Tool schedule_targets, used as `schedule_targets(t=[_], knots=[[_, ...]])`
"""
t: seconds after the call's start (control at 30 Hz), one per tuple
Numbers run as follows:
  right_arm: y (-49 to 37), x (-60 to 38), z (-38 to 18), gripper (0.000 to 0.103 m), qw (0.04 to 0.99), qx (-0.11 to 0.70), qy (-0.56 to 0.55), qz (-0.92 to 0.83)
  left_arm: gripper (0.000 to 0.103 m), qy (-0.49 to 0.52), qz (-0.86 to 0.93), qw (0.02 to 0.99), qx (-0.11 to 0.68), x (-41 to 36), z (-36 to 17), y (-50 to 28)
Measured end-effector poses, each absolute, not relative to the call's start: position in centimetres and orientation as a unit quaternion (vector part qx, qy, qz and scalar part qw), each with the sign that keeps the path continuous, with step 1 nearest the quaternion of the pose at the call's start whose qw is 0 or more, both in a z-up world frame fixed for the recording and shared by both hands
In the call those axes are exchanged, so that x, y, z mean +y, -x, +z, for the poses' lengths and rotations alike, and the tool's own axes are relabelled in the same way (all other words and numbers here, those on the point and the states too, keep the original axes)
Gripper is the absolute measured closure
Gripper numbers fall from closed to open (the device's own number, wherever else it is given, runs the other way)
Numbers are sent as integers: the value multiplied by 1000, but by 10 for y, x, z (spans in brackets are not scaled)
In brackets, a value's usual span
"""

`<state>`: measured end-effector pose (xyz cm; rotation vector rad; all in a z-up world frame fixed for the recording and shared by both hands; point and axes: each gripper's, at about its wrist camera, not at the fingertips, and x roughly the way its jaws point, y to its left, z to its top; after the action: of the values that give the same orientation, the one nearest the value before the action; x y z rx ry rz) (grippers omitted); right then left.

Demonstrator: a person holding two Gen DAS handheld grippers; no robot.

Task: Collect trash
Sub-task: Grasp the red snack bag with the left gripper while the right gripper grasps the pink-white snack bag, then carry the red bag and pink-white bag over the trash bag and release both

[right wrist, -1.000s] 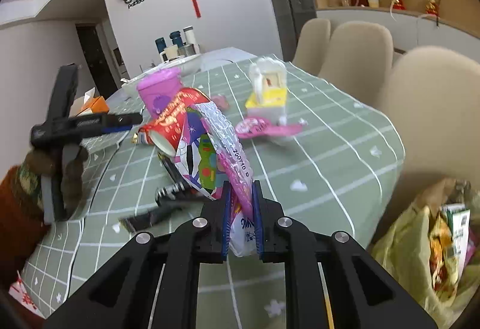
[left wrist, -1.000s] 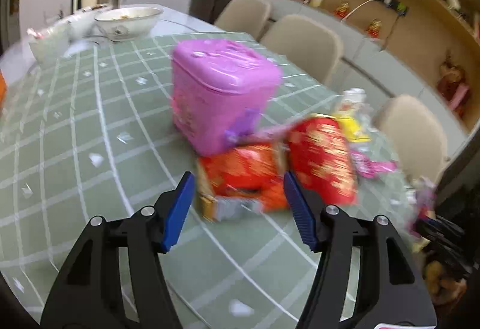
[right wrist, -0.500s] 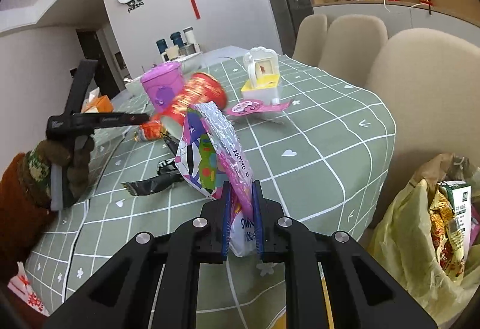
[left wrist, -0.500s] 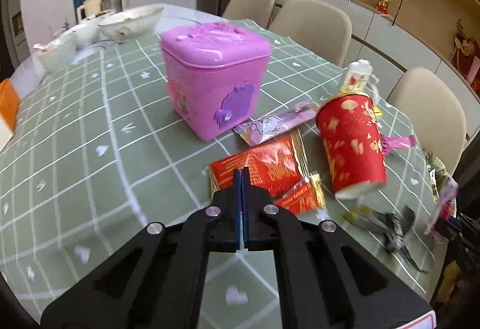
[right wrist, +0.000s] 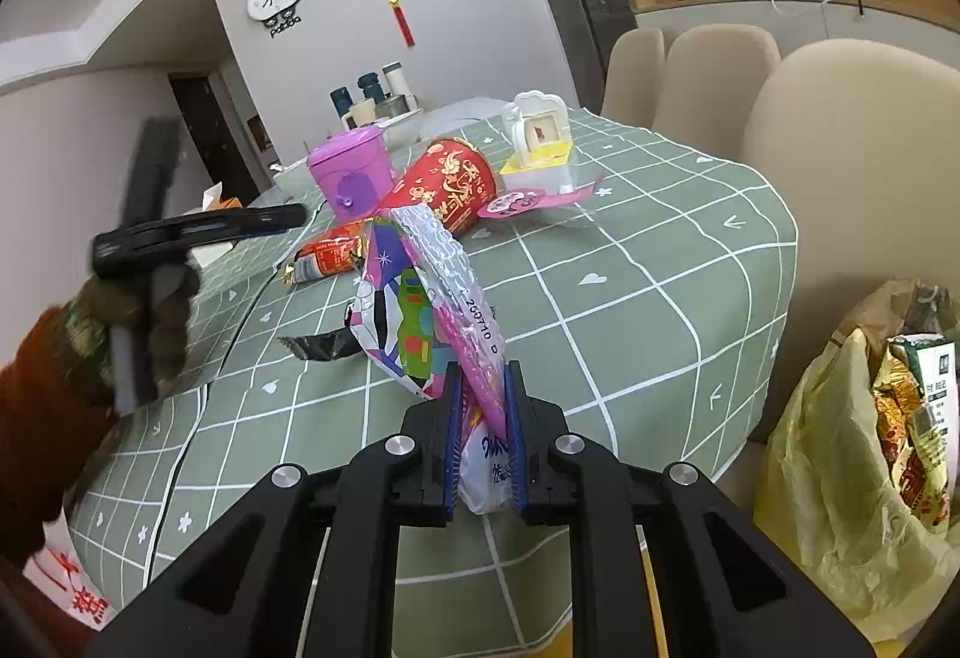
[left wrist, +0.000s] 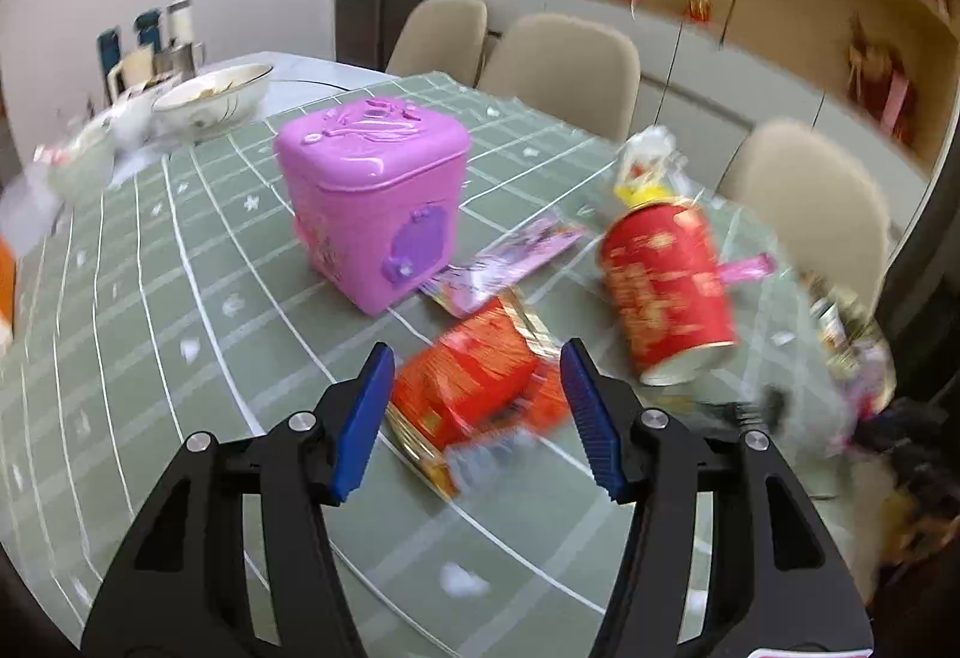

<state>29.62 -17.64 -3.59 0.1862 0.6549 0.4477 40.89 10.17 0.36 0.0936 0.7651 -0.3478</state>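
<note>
Left hand-held gripper spread wide, hovering over the red snack wrapper lying on the green checked desk; blurry, contact unclear. Right hand-held gripper pinches a colorful foil wrapper above the desk edge. Red cup lies tipped just right of the red wrapper, pink box behind. Yellow trash bag sits beside the desk, part-filled.

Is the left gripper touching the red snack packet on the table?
Apart. The right wrist view shows the left gripper raised above the table, with open tablecloth visible between it and the red snack packet. In the left wrist view its jaws are open.
</note>
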Motion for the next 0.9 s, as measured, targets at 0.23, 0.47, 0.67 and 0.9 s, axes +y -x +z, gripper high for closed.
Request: schedule_targets(t=[0.23, 0.47, 0.67, 0.9], knots=[[-297, -178, -39, 89, 917, 329, -81, 208, 48, -56, -167, 878, 445, 98, -22, -433], [-295, -171, -33, 89, 921, 318, -70, 213, 68, -69, -139, 893, 423, 86, -10, -394], [-294, -178, -11, 89, 928, 293, -65, 219, 68, -60, -126, 921, 363, 83, 32, -349], [-277, -210, 20, 89, 946, 252, -39, 199, 68, -45, -123, 943, 304, 41, 77, -310]])
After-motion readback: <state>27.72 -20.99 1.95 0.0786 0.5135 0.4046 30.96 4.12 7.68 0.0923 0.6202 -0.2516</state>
